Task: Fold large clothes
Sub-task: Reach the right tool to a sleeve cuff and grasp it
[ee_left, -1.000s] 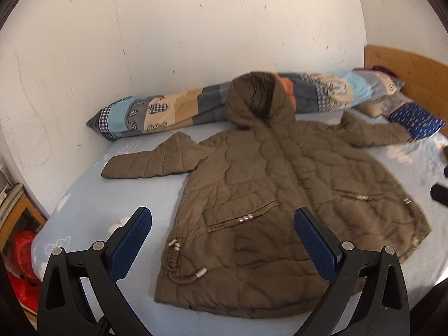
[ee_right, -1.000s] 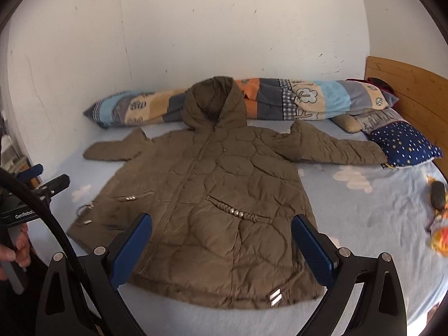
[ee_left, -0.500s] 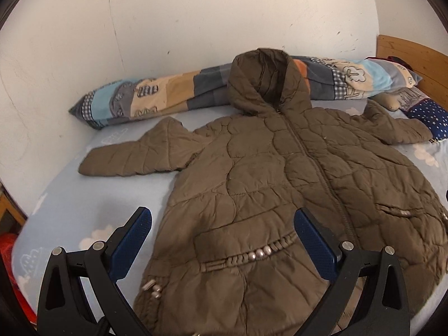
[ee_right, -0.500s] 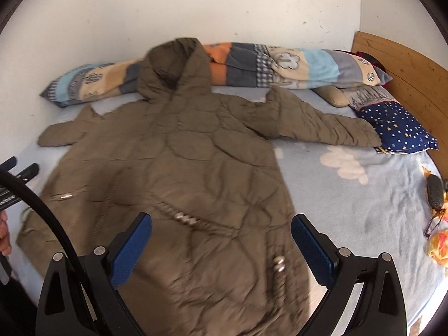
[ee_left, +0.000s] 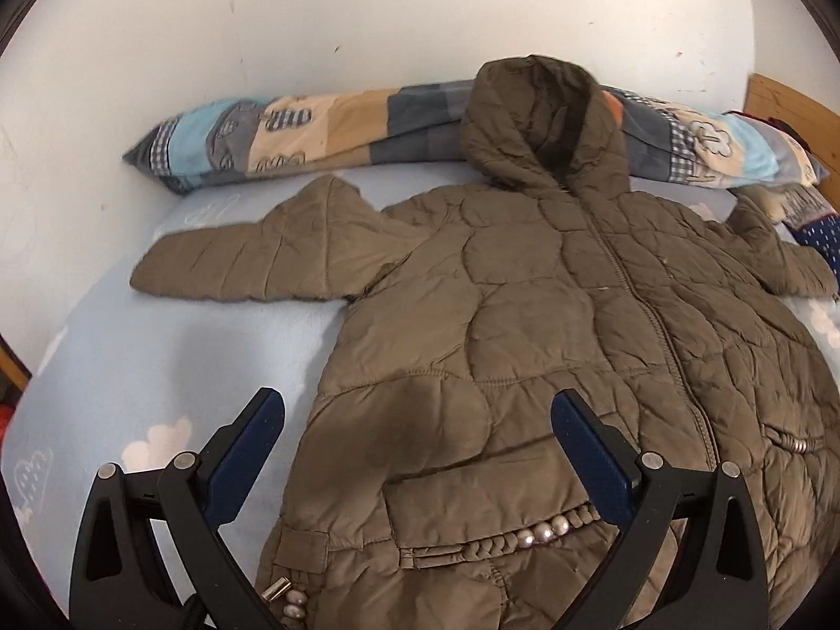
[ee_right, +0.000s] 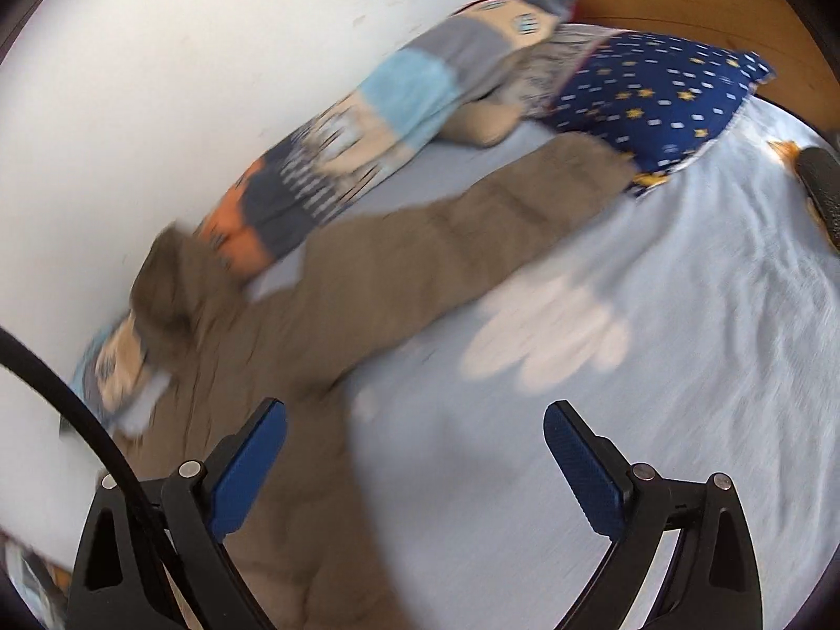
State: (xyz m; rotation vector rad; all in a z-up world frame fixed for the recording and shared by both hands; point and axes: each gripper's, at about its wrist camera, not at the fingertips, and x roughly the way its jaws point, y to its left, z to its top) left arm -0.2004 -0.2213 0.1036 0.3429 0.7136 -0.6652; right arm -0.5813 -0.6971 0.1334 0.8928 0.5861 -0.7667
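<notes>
The coat [ee_left: 551,367] lies face up and spread flat on the bed [ee_left: 131,367], zipped, with its hood [ee_left: 535,115] resting on the long patchwork pillow [ee_left: 315,126] by the wall. Its long axis runs from the hem, nearest the fingers, up to the hood.

Left gripper [ee_left: 417,467]: fingers spread wide, holding nothing. It hovers over the coat's lower left panel, above the pocket. The left sleeve [ee_left: 262,262] extends sideways from the coat, ahead and to the left of this gripper.

Right gripper [ee_right: 415,470]: fingers spread wide, holding nothing. This view is motion-blurred. The right sleeve [ee_right: 472,220] extends from the coat toward the star-print pillow [ee_right: 651,94], ahead of this gripper.

Judgement: each sleeve is nearer its own-side gripper and would fold inward across the coat.
</notes>
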